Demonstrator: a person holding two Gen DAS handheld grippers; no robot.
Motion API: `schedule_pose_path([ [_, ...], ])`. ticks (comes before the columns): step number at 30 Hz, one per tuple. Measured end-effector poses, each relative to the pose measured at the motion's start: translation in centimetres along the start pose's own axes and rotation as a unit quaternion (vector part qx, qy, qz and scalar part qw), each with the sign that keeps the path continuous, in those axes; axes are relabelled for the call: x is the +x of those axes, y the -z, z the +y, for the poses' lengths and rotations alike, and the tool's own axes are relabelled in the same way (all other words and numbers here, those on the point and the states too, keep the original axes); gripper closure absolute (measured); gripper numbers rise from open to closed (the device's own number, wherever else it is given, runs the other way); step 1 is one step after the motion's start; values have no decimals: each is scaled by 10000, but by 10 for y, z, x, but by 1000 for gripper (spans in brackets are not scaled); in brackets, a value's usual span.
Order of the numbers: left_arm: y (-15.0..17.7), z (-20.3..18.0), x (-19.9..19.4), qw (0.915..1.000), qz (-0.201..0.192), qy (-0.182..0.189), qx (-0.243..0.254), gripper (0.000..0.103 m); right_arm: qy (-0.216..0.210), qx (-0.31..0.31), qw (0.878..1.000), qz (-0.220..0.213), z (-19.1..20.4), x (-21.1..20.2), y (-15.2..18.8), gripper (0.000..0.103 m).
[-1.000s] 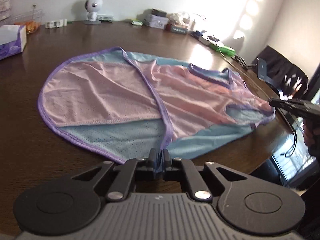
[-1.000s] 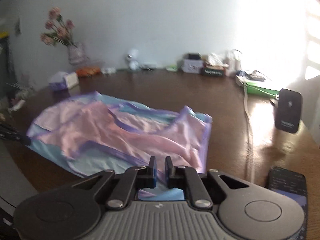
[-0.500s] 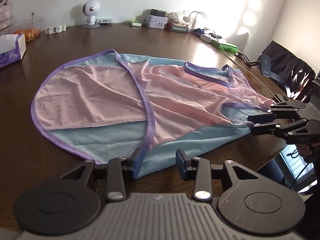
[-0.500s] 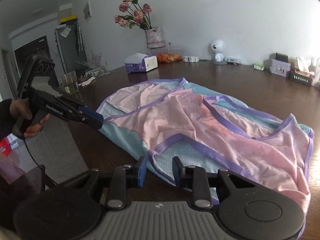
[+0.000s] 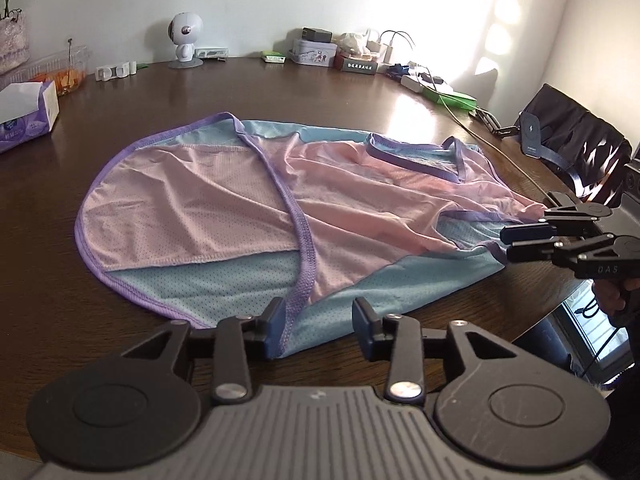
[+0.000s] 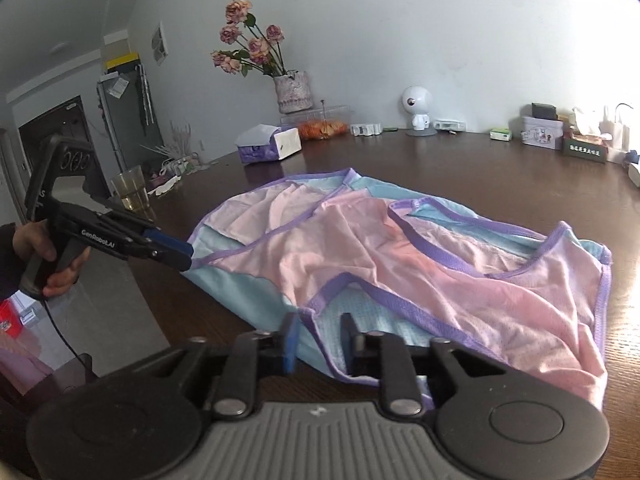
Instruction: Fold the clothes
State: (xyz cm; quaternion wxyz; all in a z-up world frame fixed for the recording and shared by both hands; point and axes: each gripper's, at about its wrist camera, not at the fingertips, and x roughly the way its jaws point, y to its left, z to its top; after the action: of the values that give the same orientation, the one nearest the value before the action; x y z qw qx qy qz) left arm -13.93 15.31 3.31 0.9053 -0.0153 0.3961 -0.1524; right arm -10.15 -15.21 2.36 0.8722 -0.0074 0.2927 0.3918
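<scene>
Left wrist view sits low at the counter (image 5: 360,92) near edge, facing across the garment (image 5: 248,216) toward the wall. Right wrist view looks from the garment's opposite end, equally close. Both share garment, white figurine (image 6: 418,110) and tissue box (image 6: 268,146).

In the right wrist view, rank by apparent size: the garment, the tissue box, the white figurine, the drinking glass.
1. garment
2. tissue box
3-4. white figurine and drinking glass: look alike in size, and they sit at different distances, so unranked.
</scene>
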Motion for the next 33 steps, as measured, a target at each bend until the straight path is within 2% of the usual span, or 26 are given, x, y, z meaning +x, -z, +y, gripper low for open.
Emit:
schedule_pose_path([
  [5,5,0,4,9999,75,-50,77,61,-24,-14,9999,108,5,7,-1,76],
  [9,7,2,5,9999,84,-63,89,60,65,34,10000,67,3,6,-3,72],
  [22,8,0,4,9997,82,-131,165,56,137,93,9999,6,0,6,-2,72],
  [29,11,1,3,9997,35,-82,223,56,180,26,9998,18,0,6,-4,72],
  [33,18,6,-3,9995,-29,4,308,53,66,-105,9999,-73,5,2,-5,71],
])
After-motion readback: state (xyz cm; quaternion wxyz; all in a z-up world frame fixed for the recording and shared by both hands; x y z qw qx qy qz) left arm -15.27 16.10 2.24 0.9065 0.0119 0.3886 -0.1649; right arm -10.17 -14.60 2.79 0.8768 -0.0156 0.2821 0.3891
